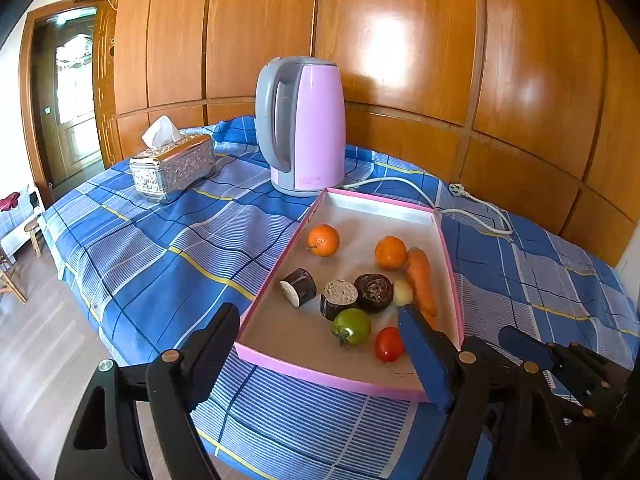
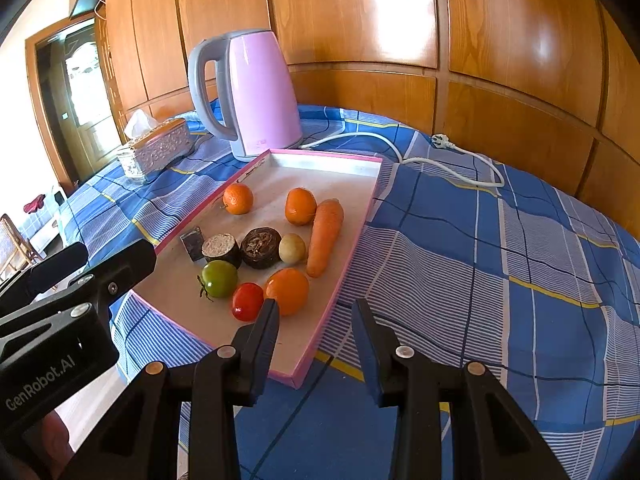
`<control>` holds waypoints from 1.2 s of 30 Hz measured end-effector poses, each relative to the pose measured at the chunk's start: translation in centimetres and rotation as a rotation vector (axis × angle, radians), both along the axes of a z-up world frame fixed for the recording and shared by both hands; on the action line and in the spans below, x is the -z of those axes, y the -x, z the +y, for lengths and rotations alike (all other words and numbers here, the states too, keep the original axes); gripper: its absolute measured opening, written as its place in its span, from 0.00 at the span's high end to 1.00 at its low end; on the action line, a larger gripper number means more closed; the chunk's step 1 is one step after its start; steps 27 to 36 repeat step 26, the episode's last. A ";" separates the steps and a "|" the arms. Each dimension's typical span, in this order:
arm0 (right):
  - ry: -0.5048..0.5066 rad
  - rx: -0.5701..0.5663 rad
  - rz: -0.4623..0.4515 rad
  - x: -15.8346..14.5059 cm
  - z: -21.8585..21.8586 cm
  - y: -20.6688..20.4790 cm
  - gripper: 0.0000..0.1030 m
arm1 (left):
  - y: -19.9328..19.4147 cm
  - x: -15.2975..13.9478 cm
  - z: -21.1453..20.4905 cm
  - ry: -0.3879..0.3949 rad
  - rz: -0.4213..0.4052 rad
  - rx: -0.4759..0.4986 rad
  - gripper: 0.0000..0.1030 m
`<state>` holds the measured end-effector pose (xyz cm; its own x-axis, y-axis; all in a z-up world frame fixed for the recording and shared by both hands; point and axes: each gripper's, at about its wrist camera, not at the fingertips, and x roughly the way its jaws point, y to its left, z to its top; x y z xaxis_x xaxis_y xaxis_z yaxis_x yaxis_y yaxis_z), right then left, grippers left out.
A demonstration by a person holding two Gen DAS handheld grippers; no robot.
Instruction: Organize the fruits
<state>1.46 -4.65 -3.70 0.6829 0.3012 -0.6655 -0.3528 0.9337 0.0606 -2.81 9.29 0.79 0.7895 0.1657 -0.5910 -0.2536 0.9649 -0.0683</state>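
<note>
A pink tray (image 2: 362,216) lay on the blue checked cloth (image 2: 500,264), and all the fruit was inside it. At the far end were two mandarins, one to the left (image 2: 238,199) and one to the right (image 2: 300,206). A carrot (image 2: 325,236) lay along the right wall, touching the right mandarin. In the middle stood three dark cut pieces (image 2: 222,250) in a row, with a small pale ball (image 2: 292,248) between the last piece and the carrot. Nearer were a green tomato (image 2: 219,278), a red tomato (image 2: 248,301) and an orange fruit (image 2: 287,291), close together.

The right gripper (image 2: 316,312) was spread wide and held nothing. It hung over the tray's near right corner; its left finger (image 2: 260,344) overlapped the orange fruit in the right view. The left gripper (image 1: 320,324) was also spread wide and empty, at the near end of the tray.

Behind the tray stood a pink kettle (image 2: 256,92), its white cord (image 2: 440,162) lying unplugged on the cloth. A silver tissue box (image 2: 158,150) was to the left of the kettle.
</note>
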 end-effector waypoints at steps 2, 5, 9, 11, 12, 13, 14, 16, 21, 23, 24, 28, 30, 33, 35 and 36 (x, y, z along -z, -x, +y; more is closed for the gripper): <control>0.000 -0.001 0.000 0.0 0.0 0.0 0.63 | 0.0 0.0 0.0 0.000 -0.002 -0.002 0.21; 0.001 -0.002 0.000 0.0 0.1 0.1 0.63 | 0.1 -0.1 0.1 0.001 -0.004 -0.003 0.20; 0.003 -0.005 0.002 0.0 0.1 0.1 0.63 | 0.2 -0.1 0.1 0.002 -0.006 -0.004 0.20; 0.004 -0.006 0.002 0.0 0.2 0.1 0.63 | 0.1 -0.2 0.1 0.004 -0.006 -0.004 0.20; 0.004 -0.005 0.002 0.0 0.2 0.1 0.63 | 0.1 -0.2 0.2 0.004 -0.006 -0.004 0.20; 0.004 -0.005 0.002 0.0 0.2 0.1 0.63 | 0.1 -0.2 0.2 0.005 -0.006 -0.004 0.20; 0.003 -0.005 0.002 0.0 0.2 0.1 0.63 | 0.1 -0.2 0.2 0.005 -0.005 -0.003 0.20; 0.003 -0.004 0.003 0.0 0.2 0.1 0.63 | 0.1 -0.2 0.2 0.005 -0.004 -0.003 0.20; 0.001 -0.002 0.005 0.1 0.0 0.1 0.63 | 0.2 -0.3 0.0 0.004 -0.011 0.002 0.20; -0.002 0.000 0.006 0.1 -0.1 0.1 0.63 | 0.2 -0.3 -0.1 0.006 -0.020 0.008 0.20; -0.003 0.001 0.006 0.2 -0.2 0.1 0.63 | 0.3 -0.3 -0.2 0.008 -0.022 0.009 0.20; -0.010 0.006 0.010 0.2 -0.5 -0.1 0.63 | 0.3 -0.3 -0.3 0.010 -0.022 0.013 0.20; -0.010 0.006 0.010 0.2 -0.5 -0.1 0.63 | 0.3 -0.3 -0.3 0.010 -0.022 0.013 0.20; -0.010 0.006 0.010 0.2 -0.5 -0.1 0.63 | 0.3 -0.3 -0.3 0.010 -0.022 0.013 0.20; -0.010 0.006 0.010 0.2 -0.5 -0.1 0.63 | 0.3 -0.3 -0.3 0.010 -0.022 0.013 0.20; -0.010 0.006 0.010 0.2 -0.5 -0.1 0.63 | 0.3 -0.3 -0.3 0.010 -0.022 0.013 0.20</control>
